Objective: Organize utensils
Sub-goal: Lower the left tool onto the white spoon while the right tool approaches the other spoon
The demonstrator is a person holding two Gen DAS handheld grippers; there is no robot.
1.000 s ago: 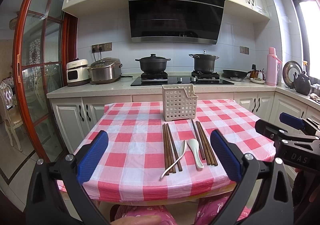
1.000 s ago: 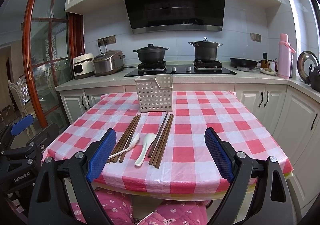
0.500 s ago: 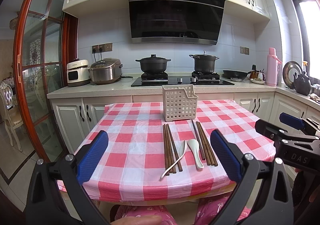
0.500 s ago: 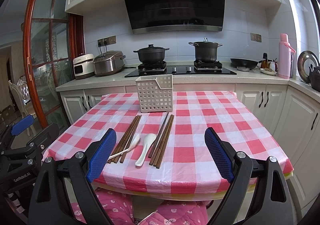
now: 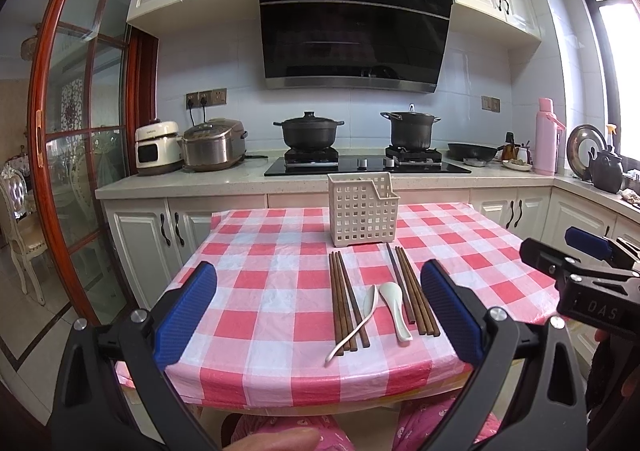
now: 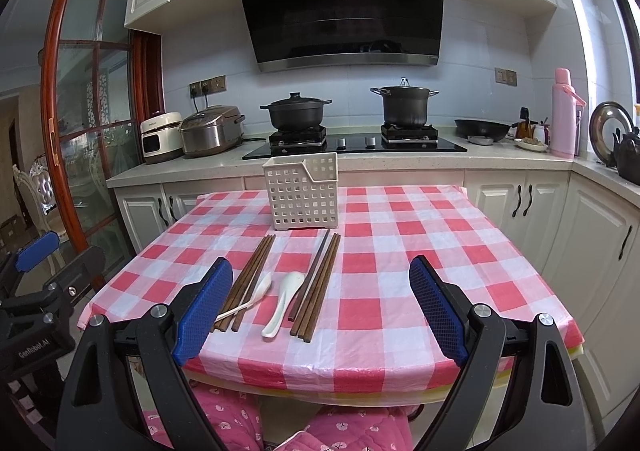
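Basket (image 5: 363,208): upright on surface (image 5: 280,291), contents not visible. Left gripper (image 5: 318,311), marked "GenRobot.AI", wide; right gripper (image 6: 320,307), marked "DAS", wide.

You can't see inside the basket (image 5: 363,210); its lattice wall hides any contents. From your right wrist, the left pad (image 6: 205,309) covers the near ends of 1 chopstick bundle (image 6: 250,279). The jars (image 5: 516,150) beside the stove are too small to identify.
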